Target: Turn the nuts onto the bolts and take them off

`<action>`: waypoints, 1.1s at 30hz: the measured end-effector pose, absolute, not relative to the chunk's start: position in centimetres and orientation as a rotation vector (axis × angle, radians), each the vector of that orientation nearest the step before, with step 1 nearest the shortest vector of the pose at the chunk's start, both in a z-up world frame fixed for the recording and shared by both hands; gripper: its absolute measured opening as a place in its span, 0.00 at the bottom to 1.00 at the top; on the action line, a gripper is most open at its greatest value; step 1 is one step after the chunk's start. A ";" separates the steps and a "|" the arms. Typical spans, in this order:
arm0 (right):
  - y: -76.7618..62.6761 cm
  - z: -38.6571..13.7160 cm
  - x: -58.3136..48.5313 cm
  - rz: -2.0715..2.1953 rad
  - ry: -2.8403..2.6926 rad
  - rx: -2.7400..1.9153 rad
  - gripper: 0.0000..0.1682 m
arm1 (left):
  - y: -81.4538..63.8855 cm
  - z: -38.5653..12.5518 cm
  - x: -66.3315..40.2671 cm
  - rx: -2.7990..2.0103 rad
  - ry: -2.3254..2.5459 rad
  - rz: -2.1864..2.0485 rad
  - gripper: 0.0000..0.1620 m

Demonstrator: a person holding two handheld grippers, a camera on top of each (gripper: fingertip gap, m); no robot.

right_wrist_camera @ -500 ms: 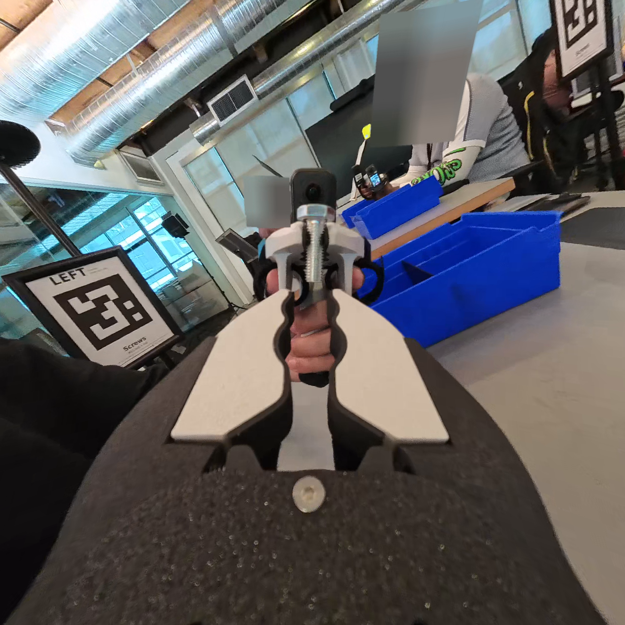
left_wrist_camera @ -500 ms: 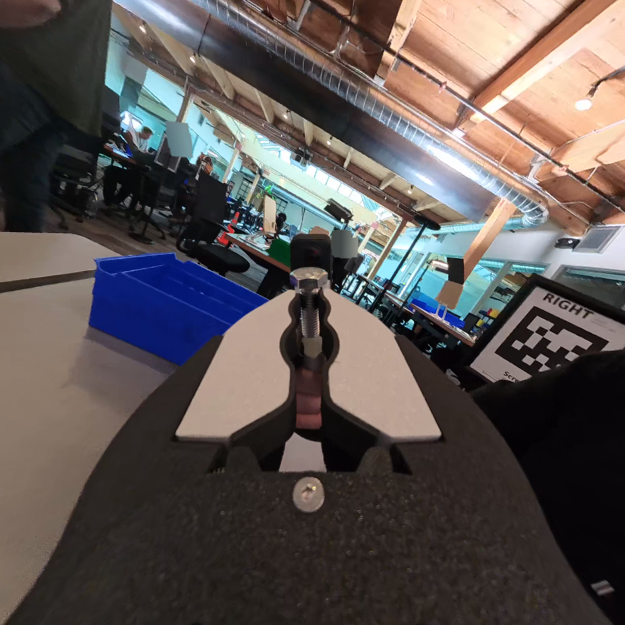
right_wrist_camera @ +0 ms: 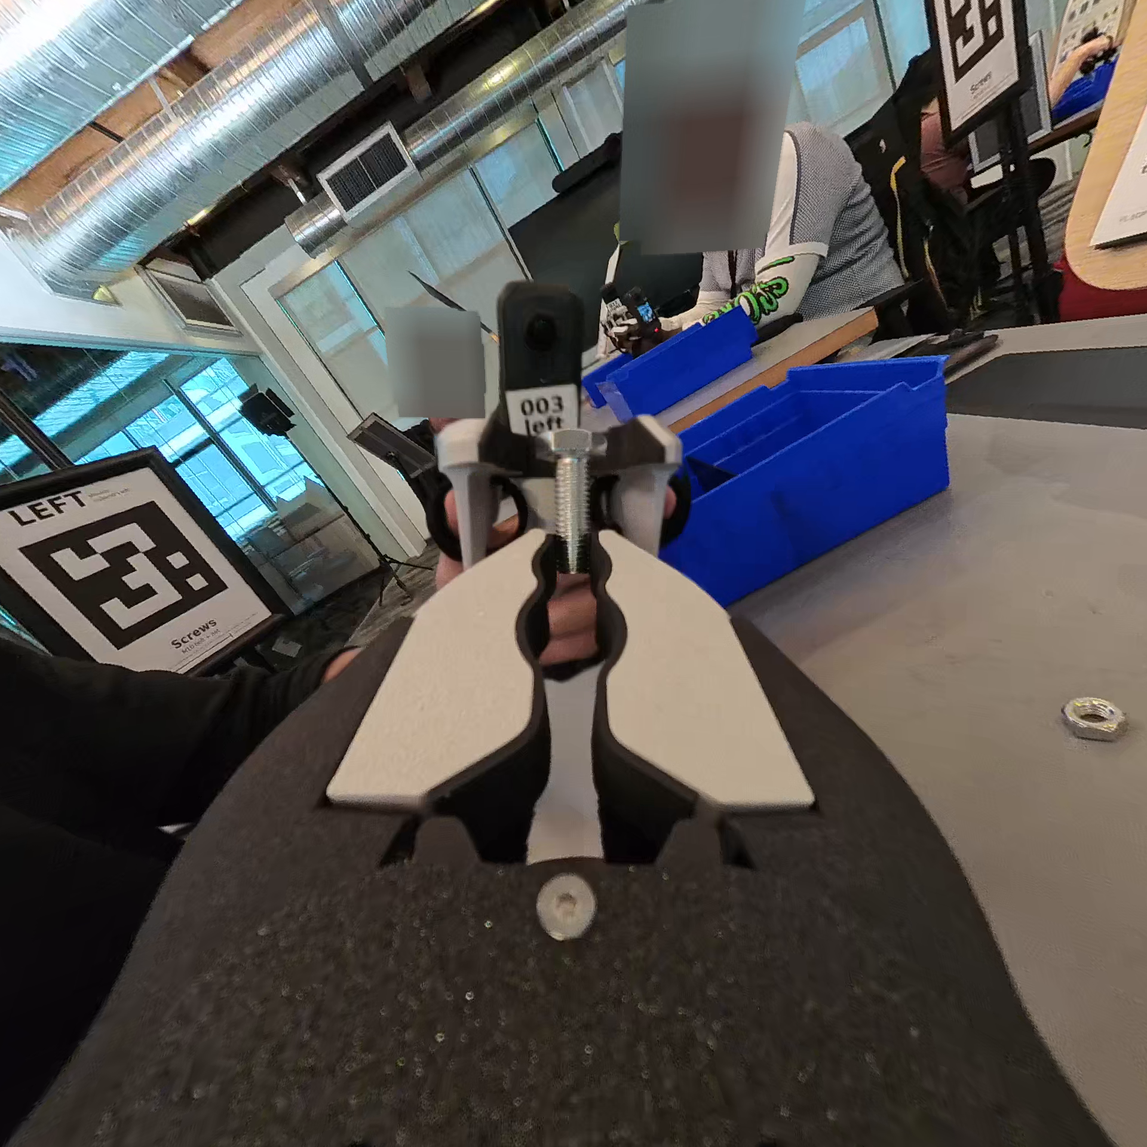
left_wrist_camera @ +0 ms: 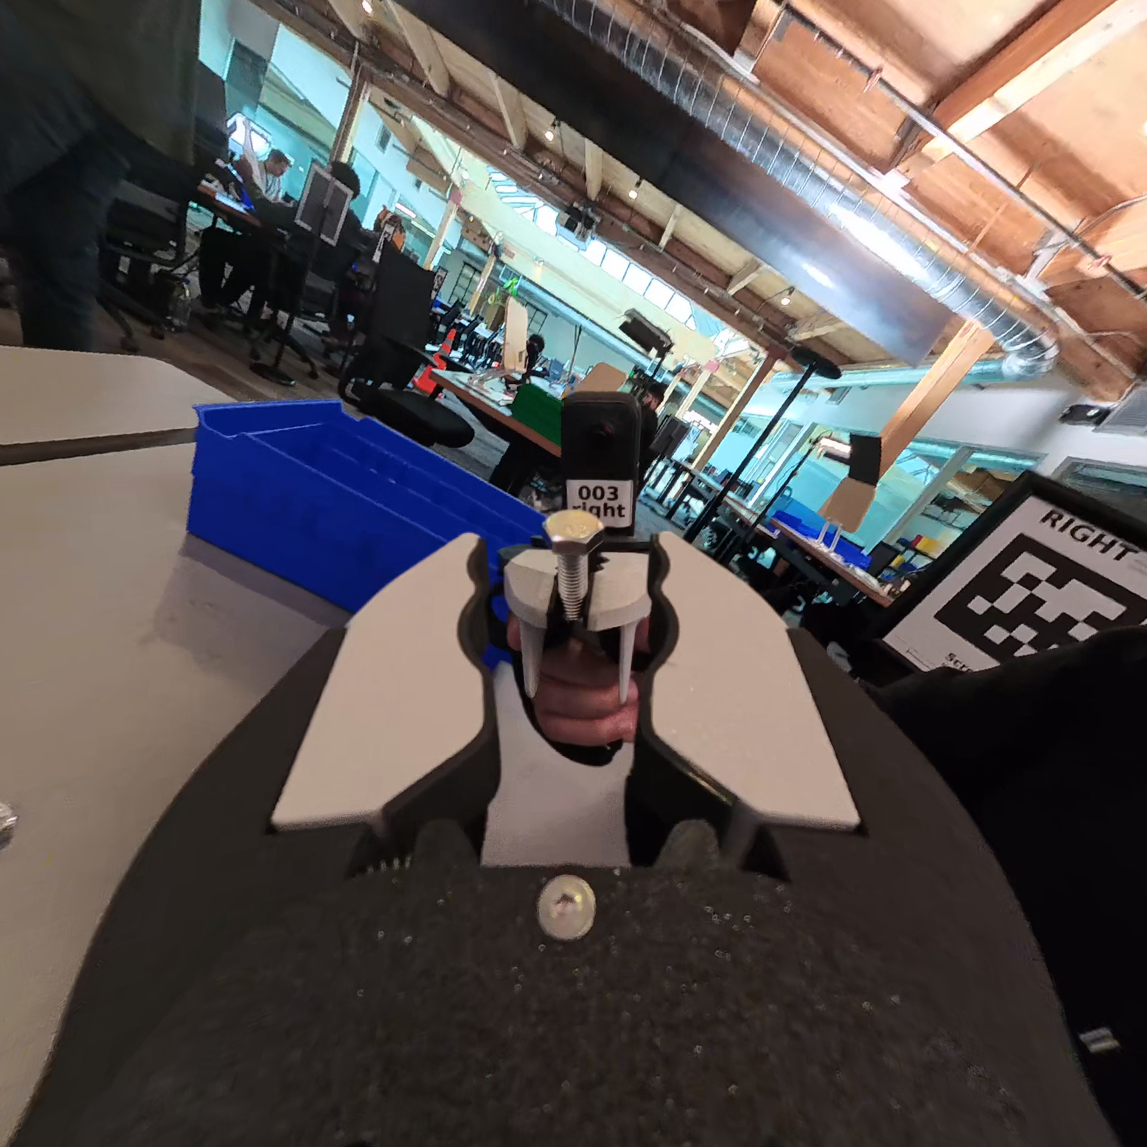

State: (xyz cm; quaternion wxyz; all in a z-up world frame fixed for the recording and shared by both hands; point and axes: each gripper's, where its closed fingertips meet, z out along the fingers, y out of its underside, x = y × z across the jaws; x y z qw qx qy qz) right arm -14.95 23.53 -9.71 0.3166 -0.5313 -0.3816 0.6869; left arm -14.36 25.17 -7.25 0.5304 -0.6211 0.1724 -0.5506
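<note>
In the left wrist view, our left gripper (left_wrist_camera: 571, 611) stands released, its pale fingers (left_wrist_camera: 397, 689) spread wide with nothing between them. Just beyond, the right gripper (left_wrist_camera: 574, 611) clamps the bolt (left_wrist_camera: 574, 568) upright, head on top. A blue bin (left_wrist_camera: 323, 496) sits on the grey table (left_wrist_camera: 105, 652).

In the right wrist view, our right gripper (right_wrist_camera: 571, 558) is clenched on the bolt's (right_wrist_camera: 571, 503) lower thread, shank upright. The left gripper (right_wrist_camera: 558, 459) faces us, parted around it. A loose nut (right_wrist_camera: 1093, 726) lies on the table (right_wrist_camera: 931, 620), well apart to the right, near the bin (right_wrist_camera: 825, 459).
</note>
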 end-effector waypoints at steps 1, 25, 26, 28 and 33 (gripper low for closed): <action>23.6 -10.0 -14.9 1.788 -1.017 -1.409 0.06 | 25.1 -7.1 -14.7 -1.493 0.435 -1.296 0.29; 18.9 -11.1 -15.3 1.950 -1.333 -1.365 0.06 | 19.9 -8.8 -13.8 -1.624 0.982 -1.103 0.22; 18.7 -11.0 -15.3 1.957 -1.334 -1.357 0.06 | 19.9 -8.8 -13.8 -1.624 0.984 -1.100 0.21; 18.4 -10.9 -15.2 1.970 -1.347 -1.347 0.06 | 19.9 -8.9 -13.8 -1.631 0.988 -1.093 0.19; 17.8 -11.0 -15.1 1.978 -1.391 -1.339 0.06 | 19.4 -9.2 -13.7 -1.631 1.016 -1.112 0.11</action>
